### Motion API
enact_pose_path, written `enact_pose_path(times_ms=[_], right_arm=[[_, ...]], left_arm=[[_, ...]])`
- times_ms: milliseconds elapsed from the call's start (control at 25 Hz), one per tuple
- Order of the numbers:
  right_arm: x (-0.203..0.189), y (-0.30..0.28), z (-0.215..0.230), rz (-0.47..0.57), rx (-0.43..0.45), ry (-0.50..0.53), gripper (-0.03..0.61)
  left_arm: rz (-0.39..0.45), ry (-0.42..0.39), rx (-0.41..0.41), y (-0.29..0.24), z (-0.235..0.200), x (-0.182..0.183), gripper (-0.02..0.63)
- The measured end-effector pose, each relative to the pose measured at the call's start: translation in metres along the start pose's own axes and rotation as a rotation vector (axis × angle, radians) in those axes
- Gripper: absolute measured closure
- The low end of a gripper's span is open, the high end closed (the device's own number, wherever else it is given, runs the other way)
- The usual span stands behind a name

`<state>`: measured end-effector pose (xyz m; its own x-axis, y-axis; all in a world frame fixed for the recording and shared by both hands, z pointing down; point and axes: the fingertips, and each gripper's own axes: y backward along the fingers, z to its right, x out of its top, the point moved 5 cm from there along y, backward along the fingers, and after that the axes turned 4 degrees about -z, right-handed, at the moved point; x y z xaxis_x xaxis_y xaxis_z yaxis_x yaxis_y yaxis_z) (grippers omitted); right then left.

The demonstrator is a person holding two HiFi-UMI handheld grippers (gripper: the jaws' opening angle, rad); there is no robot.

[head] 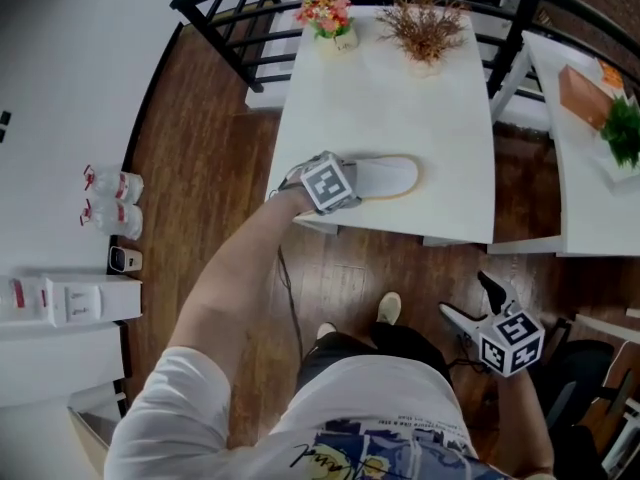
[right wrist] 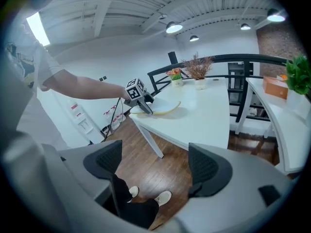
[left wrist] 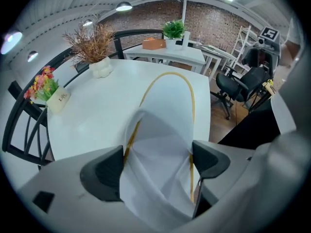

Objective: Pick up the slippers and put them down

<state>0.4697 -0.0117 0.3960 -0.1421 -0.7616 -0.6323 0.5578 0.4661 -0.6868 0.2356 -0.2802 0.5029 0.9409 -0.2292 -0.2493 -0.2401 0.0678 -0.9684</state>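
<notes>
1. We read "Life" in dark script on the pale flower pot (left wrist: 59, 100) at the table's (left wrist: 102, 118) edge.
2. We see cursive print on the person's shirt (head: 345, 455), but it is too partial to read.
3. The red labels on the bottles (head: 112, 200) are too small to read.

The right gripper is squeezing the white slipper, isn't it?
No. It is the left gripper squeezing the white slipper. The left gripper view shows its jaws pressed on it. The right gripper is open with nothing in it.
</notes>
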Motion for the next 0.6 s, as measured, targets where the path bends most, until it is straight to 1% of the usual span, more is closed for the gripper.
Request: enact_pose_path(times_ms=[120,280,440,600], right_arm=[[0.005,-0.007,-0.009,-0.009,0.017,0.021,0.164],[0.012,-0.026,-0.033,-0.019,0.045,0.062,0.164],[0.020,-0.046,-0.065,-0.035,0.071,0.103,0.164],[0.024,-0.069,-0.109,-0.061,0.101,0.151,0.164]], left_arm=[[0.004,0.011,0.043,0.014,0.000,-0.021,0.181],[0.014,0.032,0.073,0.035,0.005,-0.065,0.181],[0.016,0.070,0.108,0.054,0.008,-0.122,0.181],[0.027,0.123,0.145,0.079,0.013,-0.191,0.181]])
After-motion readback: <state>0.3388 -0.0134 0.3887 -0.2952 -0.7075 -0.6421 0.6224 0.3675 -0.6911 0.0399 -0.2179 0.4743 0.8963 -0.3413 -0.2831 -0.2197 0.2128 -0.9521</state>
